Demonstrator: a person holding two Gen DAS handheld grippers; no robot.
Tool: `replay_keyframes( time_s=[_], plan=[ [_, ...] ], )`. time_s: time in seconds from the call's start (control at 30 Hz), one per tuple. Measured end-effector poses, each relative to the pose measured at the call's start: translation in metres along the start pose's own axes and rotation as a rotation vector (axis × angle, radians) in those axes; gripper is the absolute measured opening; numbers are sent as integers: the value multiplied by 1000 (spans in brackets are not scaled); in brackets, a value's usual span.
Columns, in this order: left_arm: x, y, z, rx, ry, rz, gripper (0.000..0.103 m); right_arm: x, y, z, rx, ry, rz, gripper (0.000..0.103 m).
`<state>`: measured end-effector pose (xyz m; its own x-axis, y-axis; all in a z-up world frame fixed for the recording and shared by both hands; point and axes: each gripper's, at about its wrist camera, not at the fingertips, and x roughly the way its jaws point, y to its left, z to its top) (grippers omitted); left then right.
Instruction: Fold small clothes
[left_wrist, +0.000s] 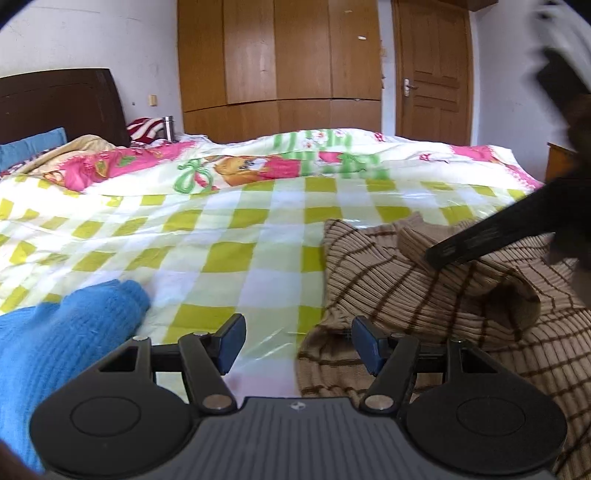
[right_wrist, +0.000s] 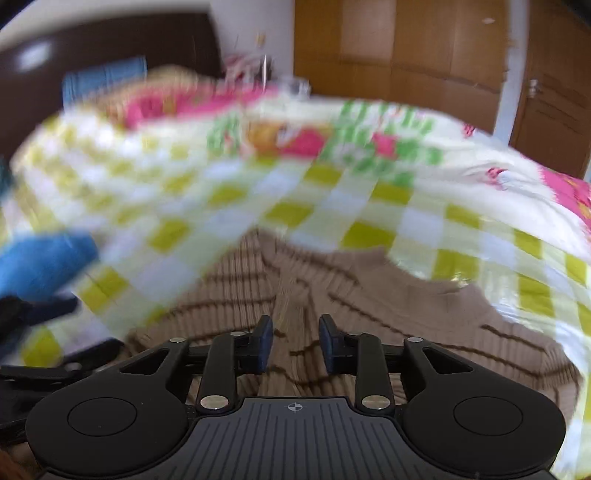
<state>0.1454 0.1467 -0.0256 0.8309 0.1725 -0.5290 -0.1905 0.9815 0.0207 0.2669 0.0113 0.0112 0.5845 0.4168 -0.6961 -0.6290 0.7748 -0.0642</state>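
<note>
On checked bedcover (left_wrist: 229, 236): brown striped sweater (left_wrist: 388, 280), rumpled, at right; blue knit garment (left_wrist: 55, 332) at left, well apart. Left gripper (left_wrist: 297, 345) spread wide, nothing between blue pads, right pad just over sweater's edge. Right gripper (right_wrist: 295, 341) above sweater (right_wrist: 369, 314), parted, nothing pinched; view blurred. Wardrobe (left_wrist: 280, 55) and door (left_wrist: 432, 66) behind bed. Headboard (left_wrist: 62, 103) far left.

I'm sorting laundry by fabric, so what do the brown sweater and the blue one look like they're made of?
Brown sweater: ribbed knit, matte, with thin dark stripes, probably wool or acrylic. Blue sweater: fuzzier, thicker knit with a soft nap, possibly a mohair-like yarn.
</note>
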Motion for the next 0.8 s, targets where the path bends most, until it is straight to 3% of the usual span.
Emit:
replay_keyframes(
  time_s=[0.1, 0.13, 0.2, 0.37, 0.43, 0.5, 0.6, 0.7, 0.8],
  plan=[
    [7, -5, -2, 14, 18, -32, 77, 29, 4, 6, -27, 89, -36, 21],
    [9, -6, -1, 17, 15, -40, 77, 31, 1, 6, -14, 88, -42, 3],
    [9, -9, 2, 17, -5, -46, 77, 22, -18, 9, 83, 54, -26, 4],
    [13, -15, 8, 0, -65, -55, 78, -59, -90, -14, 408, -233, -2, 3],
    [19, -22, 7, 19, -57, -56, 81, -79, -116, -44, 496, -314, -73, 3],
    [30, -30, 2, 48, -1, -69, 81, -81, -134, -78, 562, -308, -138, 3],
    [35, -36, -5, 74, 60, -90, 81, -60, -150, -123, 612, -143, -201, 4],
    [30, -40, -6, 119, 63, -81, 81, -67, -156, -142, 710, -166, -133, 4],
    [30, -40, 2, 118, 68, -83, 81, -70, -162, -129, 745, -210, -75, 4]
  ],
)
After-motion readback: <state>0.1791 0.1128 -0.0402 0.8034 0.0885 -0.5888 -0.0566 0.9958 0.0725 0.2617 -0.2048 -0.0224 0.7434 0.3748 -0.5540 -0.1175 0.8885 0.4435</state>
